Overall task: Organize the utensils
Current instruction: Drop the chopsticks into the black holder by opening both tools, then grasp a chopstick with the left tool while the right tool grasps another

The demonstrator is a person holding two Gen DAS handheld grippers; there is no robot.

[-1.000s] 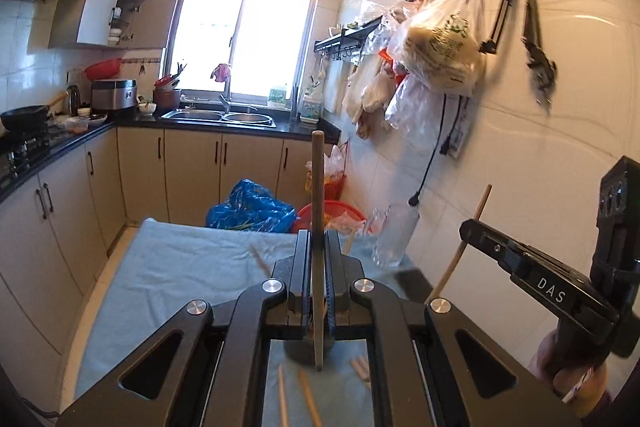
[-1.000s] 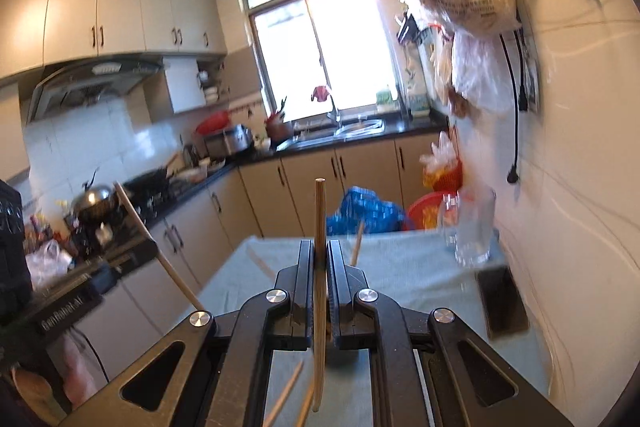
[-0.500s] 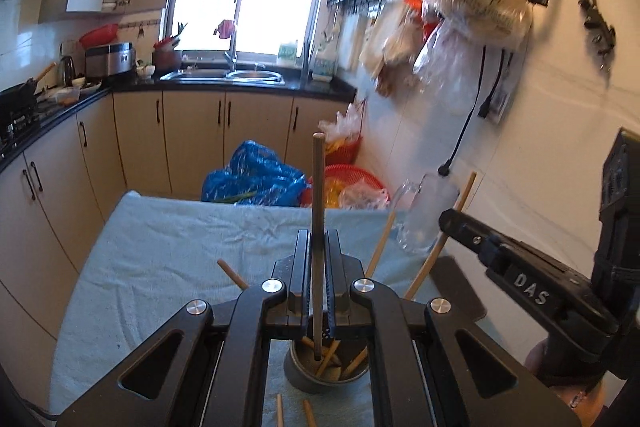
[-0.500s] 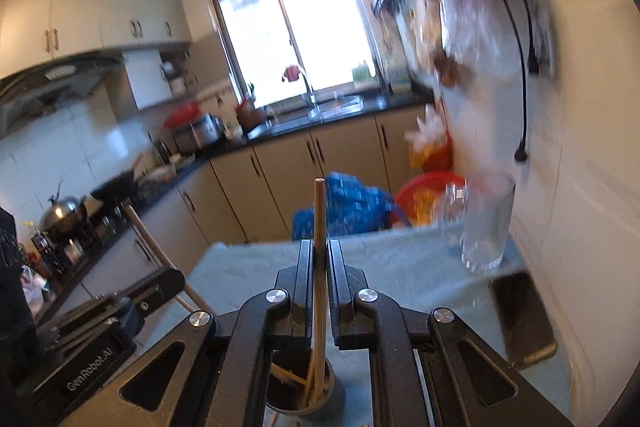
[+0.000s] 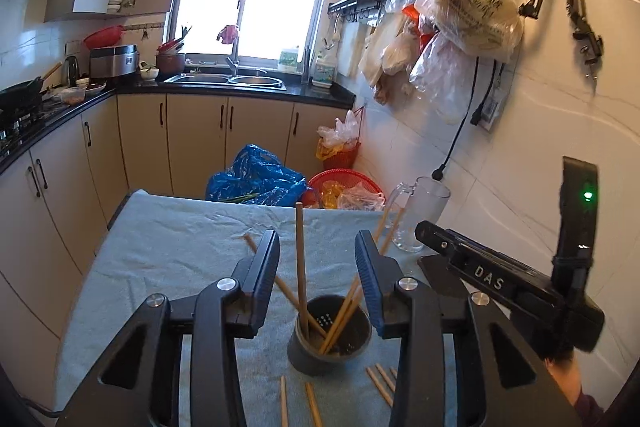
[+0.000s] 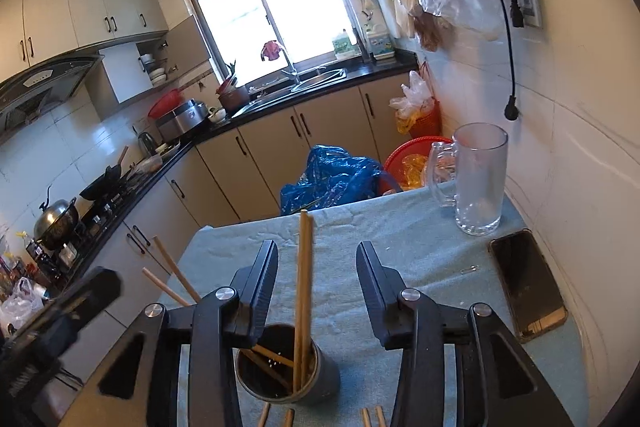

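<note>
From your left wrist camera, your left gripper (image 5: pixel 316 255) stands spread; its jaws have just been opening. A chopstick (image 5: pixel 301 267) rises upright between the fingers, touching neither, its lower end down in the dark holder cup (image 5: pixel 329 343). The cup sits on the table (image 5: pixel 168 239), on the blue-grey cloth near the table's near edge, just below and ahead of the fingertips. More chopsticks lean out of the cup to both sides. Loose chopsticks (image 5: pixel 380 383) lie flat on the cloth at the near edge, right beside the cup's foot. Your right gripper (image 5: pixel 504 283) shows at the right, seen side-on. A glass mug (image 5: pixel 418 213) stands near the far right corner of the table.

From your right wrist camera, your right gripper (image 6: pixel 316 259) is also spread, its jaws having just been opening. A chopstick (image 6: pixel 303 291) stands almost upright between the fingers, nearer the left one but clear of both, with its foot inside the holder cup (image 6: pixel 286 367). The cup sits close under the fingers toward the table's near edge. Other chopsticks lean out leftward past the table's left edge. The glass mug (image 6: pixel 476 179) stands at the far right corner, and a phone (image 6: pixel 528 285) lies flat along the right edge.
</note>
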